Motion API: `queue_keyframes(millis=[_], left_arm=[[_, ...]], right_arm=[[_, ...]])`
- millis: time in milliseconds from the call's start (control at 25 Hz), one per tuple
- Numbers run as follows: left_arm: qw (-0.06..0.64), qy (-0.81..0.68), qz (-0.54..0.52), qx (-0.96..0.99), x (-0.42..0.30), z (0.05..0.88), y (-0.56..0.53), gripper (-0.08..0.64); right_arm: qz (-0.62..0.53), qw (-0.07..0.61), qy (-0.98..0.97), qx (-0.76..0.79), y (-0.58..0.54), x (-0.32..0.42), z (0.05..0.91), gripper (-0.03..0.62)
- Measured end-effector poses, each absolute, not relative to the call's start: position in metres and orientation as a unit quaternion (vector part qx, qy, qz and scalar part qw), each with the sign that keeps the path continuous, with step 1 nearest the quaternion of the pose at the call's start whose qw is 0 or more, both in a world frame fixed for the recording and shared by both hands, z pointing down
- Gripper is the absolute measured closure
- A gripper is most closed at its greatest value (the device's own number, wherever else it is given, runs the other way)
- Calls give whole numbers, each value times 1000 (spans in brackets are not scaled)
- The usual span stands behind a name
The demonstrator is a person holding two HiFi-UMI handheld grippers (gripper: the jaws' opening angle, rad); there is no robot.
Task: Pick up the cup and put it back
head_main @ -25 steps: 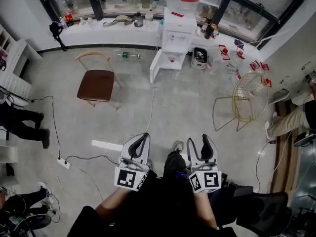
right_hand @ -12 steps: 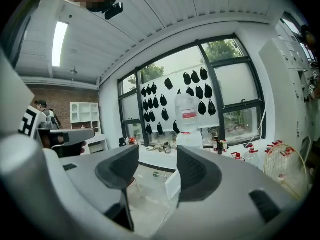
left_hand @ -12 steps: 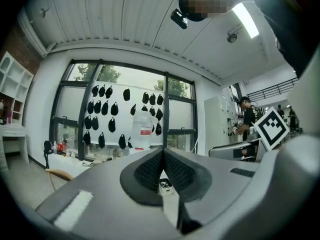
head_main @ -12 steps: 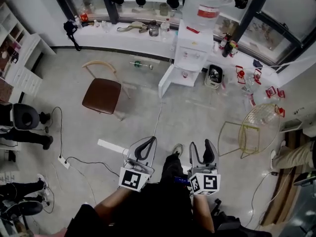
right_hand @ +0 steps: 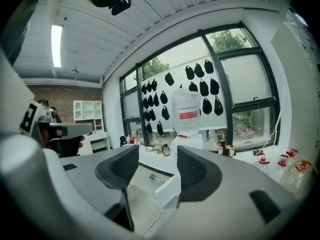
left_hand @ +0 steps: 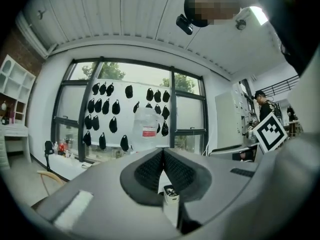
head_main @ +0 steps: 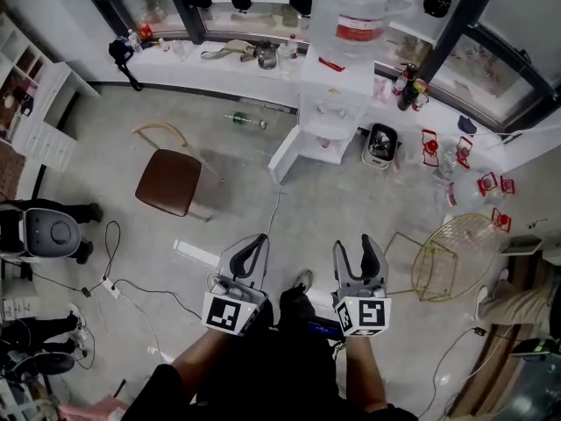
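No cup shows clearly. A small reddish thing (head_main: 325,143) sits in the low recess of the white water dispenser (head_main: 333,90); I cannot tell what it is. The dispenser stands ahead under its big clear bottle (head_main: 355,7), also in the right gripper view as the bottle (right_hand: 186,111). My left gripper (head_main: 254,246) is held level over the floor, pads touching at the tips, nothing between them; it appears as the left gripper (left_hand: 162,153) in its own view. Beside it, my right gripper (head_main: 358,254) stands open and empty, seen as the right gripper (right_hand: 157,165) in its own view.
A brown chair (head_main: 166,181) stands at left and a gold wire chair (head_main: 449,257) at right. A white bin (head_main: 381,143) is beside the dispenser. Cables (head_main: 140,283) and a green bottle (head_main: 244,121) lie on the floor. The long counter (head_main: 219,70) carries several items.
The person has walked forward; the dispenser and counter have come nearer and larger. Both grippers travel along in front of the body, with their jaws as before.
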State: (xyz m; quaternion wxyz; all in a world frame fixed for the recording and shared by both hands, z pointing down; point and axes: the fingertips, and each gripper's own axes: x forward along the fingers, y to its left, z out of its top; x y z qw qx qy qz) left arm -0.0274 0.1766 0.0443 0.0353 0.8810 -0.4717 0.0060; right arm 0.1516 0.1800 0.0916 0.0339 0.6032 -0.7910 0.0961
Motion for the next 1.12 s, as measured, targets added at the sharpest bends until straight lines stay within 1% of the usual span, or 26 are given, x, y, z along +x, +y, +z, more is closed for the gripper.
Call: queue_keyframes(millis=[280,360,520,680,880,1120], left_arm=[[41,-475,3,879,3,58,129,555],[49,-473,12,880,10,70,115,555],[49,-473,-2,880,23,97,80,555],[57,-461,-9,885,33,140,35,555],[67,-471,12,880,37,204,-26,555],[85,-465,6,881,49,299,-98,555]], right_arm=[[110,36,-800,589,115,170,122,364],[112,33,-799,590,99,173,133,364],[110,35,-800,589,69,181,166,367],[113,49,-796,592,27,188,205,367],[115,57,-795,593,-32,196,263,365],[117,67,-790,599,-98,205,351,364]])
